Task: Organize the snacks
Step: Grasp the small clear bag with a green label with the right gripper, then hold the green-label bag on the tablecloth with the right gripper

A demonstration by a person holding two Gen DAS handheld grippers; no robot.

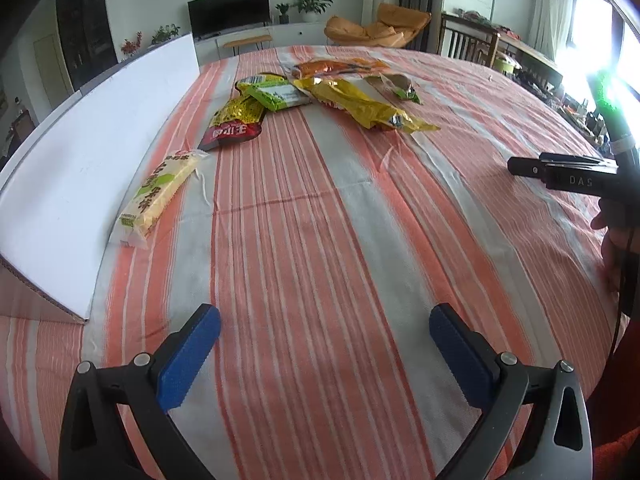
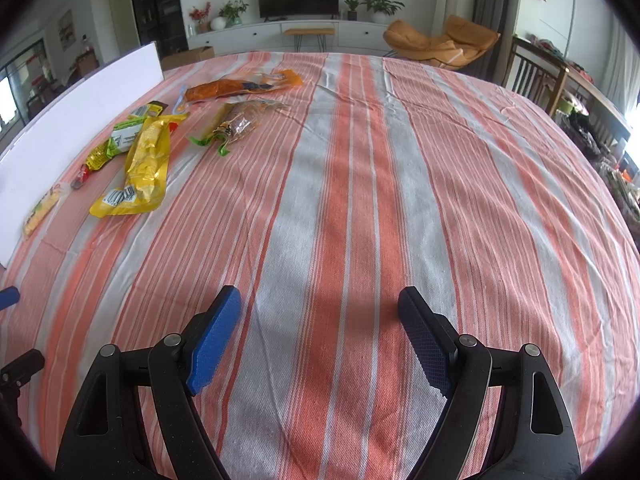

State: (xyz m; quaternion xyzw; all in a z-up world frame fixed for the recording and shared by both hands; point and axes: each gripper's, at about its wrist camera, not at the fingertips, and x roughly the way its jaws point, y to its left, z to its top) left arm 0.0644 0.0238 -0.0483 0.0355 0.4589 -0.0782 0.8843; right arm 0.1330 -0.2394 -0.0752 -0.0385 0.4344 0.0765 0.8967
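two empty claws wait over a surface draped in a woven cloth of orange and pale grey stripes, snacks not yet sorted. the left claw (image 1: 324,344) stands wide, its blue ribbed pads bare; the right claw (image 2: 320,338) is also spread wide with nothing between the pads. the snacks lie toward the far left part of the surface: a pale yellow rice-cracker pack (image 1: 158,196) just beside the white cardboard box (image 1: 80,168) at the left edge, a crinkled yellow foil bag (image 1: 360,106), a red-and-yellow pouch (image 1: 236,124), a flat green-and-white packet (image 1: 278,96), an orange wrapper (image 1: 340,67) farthest back. the risks, as judged: slick foil may slide from the pads, overlapping packs may lift together, brittle crackers may crush, and the loose cloth may bunch under a low approach.
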